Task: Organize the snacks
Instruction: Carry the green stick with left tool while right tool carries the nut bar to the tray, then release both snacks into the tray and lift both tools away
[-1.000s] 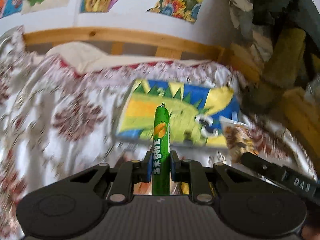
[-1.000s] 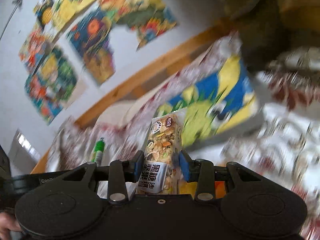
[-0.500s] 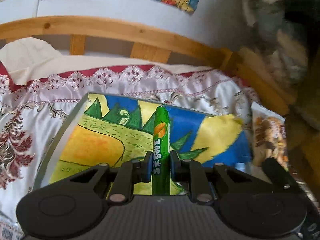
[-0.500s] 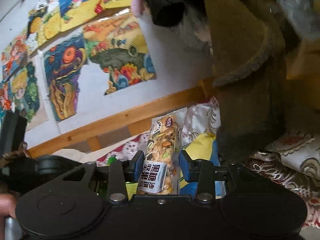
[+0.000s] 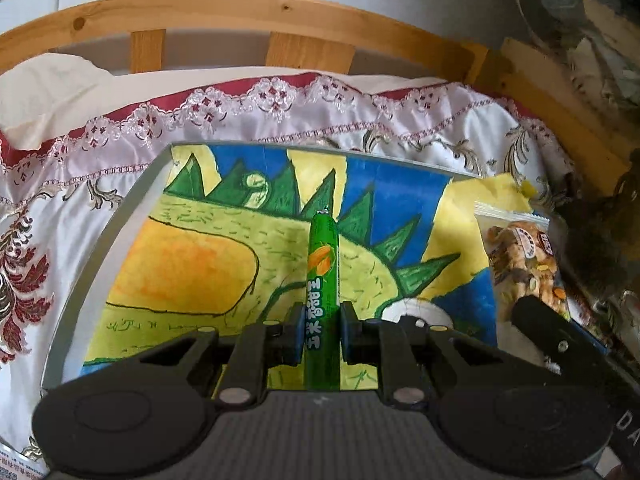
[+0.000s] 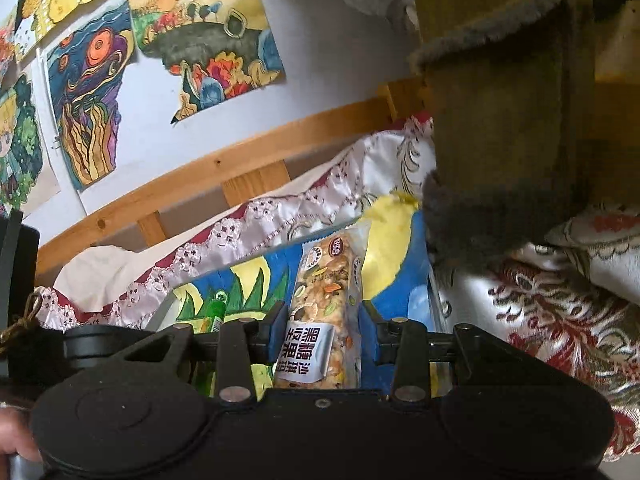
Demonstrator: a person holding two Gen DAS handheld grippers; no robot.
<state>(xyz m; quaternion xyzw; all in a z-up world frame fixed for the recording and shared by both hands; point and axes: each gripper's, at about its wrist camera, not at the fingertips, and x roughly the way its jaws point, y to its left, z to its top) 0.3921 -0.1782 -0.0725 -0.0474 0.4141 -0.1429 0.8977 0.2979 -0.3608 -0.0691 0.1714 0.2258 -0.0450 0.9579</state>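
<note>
The left gripper [image 5: 320, 330] is clenched on a thin green sausage stick [image 5: 322, 280]; the right gripper [image 6: 322, 336] grasps a clear-wrapped nut bar [image 6: 324, 312] above the painted tray [image 5: 132, 216].

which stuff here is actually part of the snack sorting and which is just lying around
Part of the job:
- green sausage stick, clamped in the left gripper
- nut bar, clamped in the right gripper
- painted dinosaur tray, under both snacks

Just lying about:
- floral bedspread
- wooden bed rail
- wall paintings
- hanging olive coat
</note>
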